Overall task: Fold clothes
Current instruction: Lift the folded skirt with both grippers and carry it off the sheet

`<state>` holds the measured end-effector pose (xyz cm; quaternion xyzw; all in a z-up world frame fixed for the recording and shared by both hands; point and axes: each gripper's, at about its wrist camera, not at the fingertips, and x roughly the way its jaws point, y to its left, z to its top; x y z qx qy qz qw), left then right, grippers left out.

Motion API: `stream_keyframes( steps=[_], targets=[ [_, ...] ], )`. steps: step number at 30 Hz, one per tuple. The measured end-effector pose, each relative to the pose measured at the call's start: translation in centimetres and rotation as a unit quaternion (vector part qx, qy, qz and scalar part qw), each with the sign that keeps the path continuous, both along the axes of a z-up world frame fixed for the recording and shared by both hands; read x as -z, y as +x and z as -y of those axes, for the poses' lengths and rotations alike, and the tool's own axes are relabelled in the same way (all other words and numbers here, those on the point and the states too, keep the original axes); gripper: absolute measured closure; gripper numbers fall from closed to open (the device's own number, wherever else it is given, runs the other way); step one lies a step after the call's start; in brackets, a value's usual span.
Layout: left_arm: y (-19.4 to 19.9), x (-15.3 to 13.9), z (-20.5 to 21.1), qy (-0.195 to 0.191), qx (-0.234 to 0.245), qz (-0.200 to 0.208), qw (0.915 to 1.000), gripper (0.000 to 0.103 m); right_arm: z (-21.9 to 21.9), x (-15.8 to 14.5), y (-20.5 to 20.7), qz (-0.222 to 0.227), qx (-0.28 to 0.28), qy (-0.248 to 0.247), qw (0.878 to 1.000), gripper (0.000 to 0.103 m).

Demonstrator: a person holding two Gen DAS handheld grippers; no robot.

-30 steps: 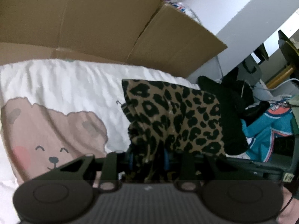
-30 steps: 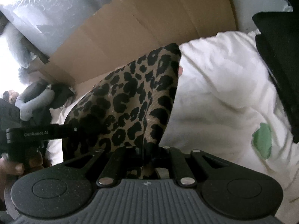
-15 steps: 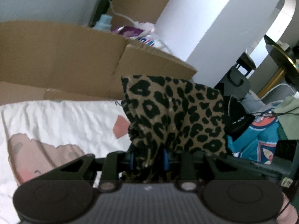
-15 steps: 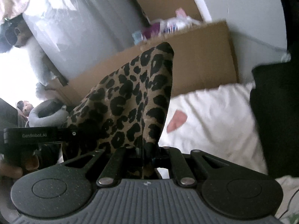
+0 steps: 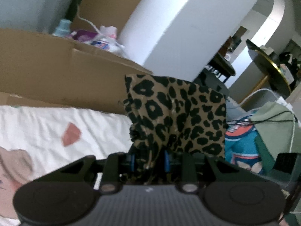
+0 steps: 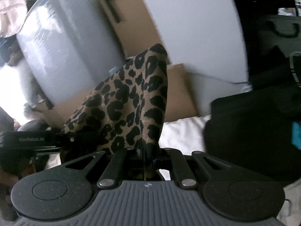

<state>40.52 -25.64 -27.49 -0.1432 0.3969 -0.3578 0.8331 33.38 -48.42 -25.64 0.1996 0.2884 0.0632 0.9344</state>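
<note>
Left gripper (image 5: 148, 160) and right gripper (image 6: 148, 158) both clamped on leopard-print garment (image 5: 176, 116), left gripper body lettering blurred

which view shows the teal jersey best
Left wrist view: the teal jersey lies in a pile right of the leopard-print garment, its orange and white graphic visible. The right wrist view shows only a small teal patch at the edge.

Claw tips buried in leopard-print cloth (image 5: 176, 116)

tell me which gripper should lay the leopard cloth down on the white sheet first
Left, probably. The left gripper shows open white bedsheet just beside its leopard-print cloth; the right gripper faces a black pile.
</note>
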Motion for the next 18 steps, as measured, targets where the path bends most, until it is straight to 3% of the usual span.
stream_keyframes(
  steps=[18],
  targets=[
    [-1.9, -0.9, 9.1, -0.052, 0.071, -0.026, 0.9958, 0.074, 7.9, -4.1, -3.4, -0.003, 0.098, -0.084, 0.992, 0.098]
  ],
)
